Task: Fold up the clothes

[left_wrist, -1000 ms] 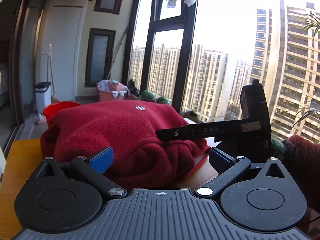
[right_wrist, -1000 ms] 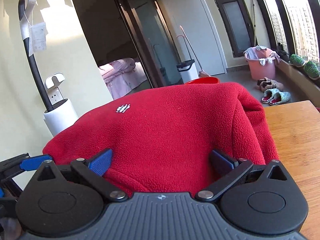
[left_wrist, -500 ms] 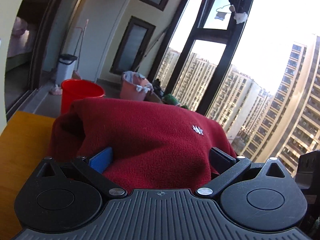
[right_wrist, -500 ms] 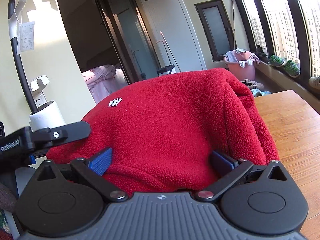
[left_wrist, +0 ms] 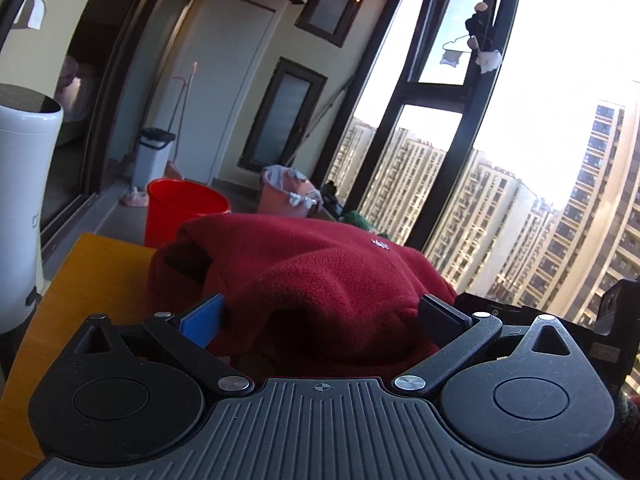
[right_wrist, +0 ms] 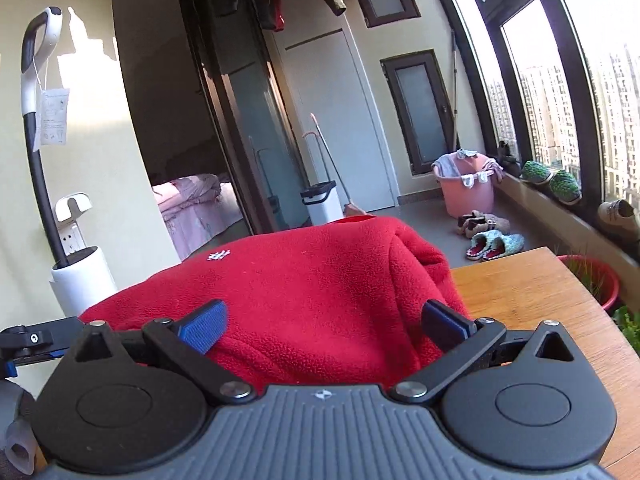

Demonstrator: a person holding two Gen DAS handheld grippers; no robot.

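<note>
Red fleece is filling the middle of both views: a bundled jumper [left_wrist: 320, 276] is lying heaped on the wooden table [left_wrist: 92, 276], and I am holding a claw at each side of it. My left claw [left_wrist: 324, 316] is standing spread wide, its blue pads [left_wrist: 202, 320] resting against the near folds with the bulk of the cloth sitting between them, not pinched. My right claw [right_wrist: 324, 324] is likewise gaping, its fingers lying along the near edge of the jumper [right_wrist: 296, 300] without squeezing it.

Around the heap, a white cylinder [left_wrist: 24, 216] is standing at the left edge of the table, close to the jumper's left side. Beyond the far table edge a red bucket [left_wrist: 182, 210] is sitting on the floor, with a pink tub [left_wrist: 286, 200] of laundry farther off near the window [left_wrist: 480, 160].

Looking along my left claw, I am seeing tall apartment blocks through the glass and part of my other tool, black, at the far right. Looking along my right claw, I am seeing what that view is missing: a doorway with a pink bed [right_wrist: 192, 208] behind it, slippers [right_wrist: 494, 244] on the floor, shoes on the sill [right_wrist: 560, 216], a red pot [right_wrist: 592, 280] of greenery past the table's right corner, and bare table [right_wrist: 532, 292] to the right of the heap. The cylinder [right_wrist: 80, 284] is showing here with a curved handle [right_wrist: 34, 100] rising from it.
</note>
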